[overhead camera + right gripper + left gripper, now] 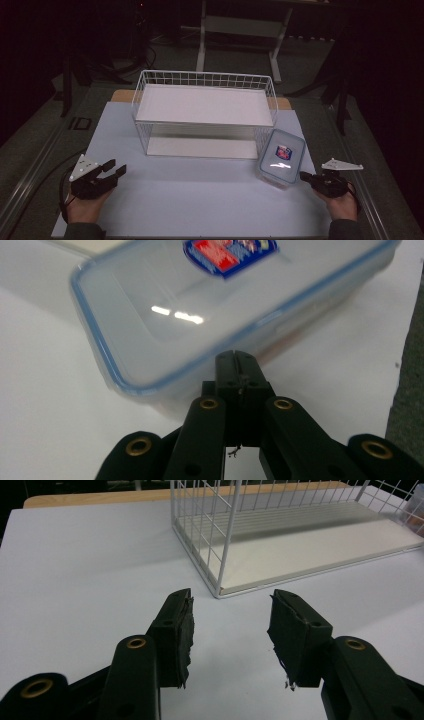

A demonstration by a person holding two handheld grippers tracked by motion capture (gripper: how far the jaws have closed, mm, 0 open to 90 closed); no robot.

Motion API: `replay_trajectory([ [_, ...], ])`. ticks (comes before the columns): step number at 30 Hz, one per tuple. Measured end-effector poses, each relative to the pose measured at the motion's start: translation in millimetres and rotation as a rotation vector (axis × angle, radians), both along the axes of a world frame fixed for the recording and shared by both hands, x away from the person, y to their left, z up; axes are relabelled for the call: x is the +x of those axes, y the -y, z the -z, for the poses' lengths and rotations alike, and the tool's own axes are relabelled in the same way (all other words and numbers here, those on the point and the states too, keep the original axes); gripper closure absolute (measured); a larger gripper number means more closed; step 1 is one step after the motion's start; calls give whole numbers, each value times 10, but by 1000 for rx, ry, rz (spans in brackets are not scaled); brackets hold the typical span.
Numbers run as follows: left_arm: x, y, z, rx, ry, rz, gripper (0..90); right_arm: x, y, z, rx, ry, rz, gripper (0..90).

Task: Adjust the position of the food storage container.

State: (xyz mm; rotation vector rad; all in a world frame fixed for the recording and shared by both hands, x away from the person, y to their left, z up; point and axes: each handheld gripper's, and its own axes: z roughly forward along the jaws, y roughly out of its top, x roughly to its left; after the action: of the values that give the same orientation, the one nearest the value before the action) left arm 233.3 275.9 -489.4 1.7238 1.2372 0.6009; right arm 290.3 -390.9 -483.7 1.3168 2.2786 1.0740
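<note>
From above, my left tool [111, 169] rests low on the pale bench [200, 200], its jaws spread apart with nothing between them, my left hand [85, 205] behind it. My right tool [306, 177] sits at the other side with its jaws pressed together, tip right at the near edge of the plastic container [281, 157]; I cannot tell whether it touches. The container lies on the bench just beside the right end of the white wire basket [205, 112], which stands in the middle.

The left gripper view adds detail: my left tool [231, 630] carries rough, torn-looking black pads [182, 635] with brass rivets on the arms, and it points at the basket's [220, 535] near corner, a thin white rod grid around a flat, smooth white floor panel. A strip of bare wood shows at the bench's far edge.

The right gripper view brings the container [200, 320] close: a clear rectangular box with rounded corners, a blue seal line round its glossy lid and a red and blue label, slightly blurred. My right tool [238, 371] is closed on nothing, its tip meeting the box's near rim.
</note>
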Motion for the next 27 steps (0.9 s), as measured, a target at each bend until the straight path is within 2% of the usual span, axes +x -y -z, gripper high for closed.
replay_trajectory([
  [4, -3, 3, -1, -2, 1, 0, 516, 3, 3, 36, -22, -27, 5, 900],
  [5, -4, 3, -2, 0, 1, 0, 516, 31, -10, 59, -46, -36, 16, 900],
  [9, -4, -4, -2, -2, 2, -2, 516, 75, -34, 112, -51, -52, 11, 900],
  [14, 3, -5, 0, -2, 0, -3, 516, 41, -52, 135, -41, -59, -30, 900],
  [15, 5, 1, -1, -1, 1, 0, 516, -5, -78, 128, -41, -59, -68, 900],
  [21, 6, 4, 1, 0, -1, 0, 516, -67, -134, 112, -46, -65, -122, 900],
  [22, 7, 3, 2, -1, -2, 1, 516, -118, -200, 106, -51, -70, -172, 900],
  [25, 7, 9, -1, 0, 0, 2, 516, -168, -294, 101, -63, -71, -226, 900],
  [27, 8, 11, -2, 0, 1, 4, 516, -182, -325, 101, -65, -69, -240, 900],
])
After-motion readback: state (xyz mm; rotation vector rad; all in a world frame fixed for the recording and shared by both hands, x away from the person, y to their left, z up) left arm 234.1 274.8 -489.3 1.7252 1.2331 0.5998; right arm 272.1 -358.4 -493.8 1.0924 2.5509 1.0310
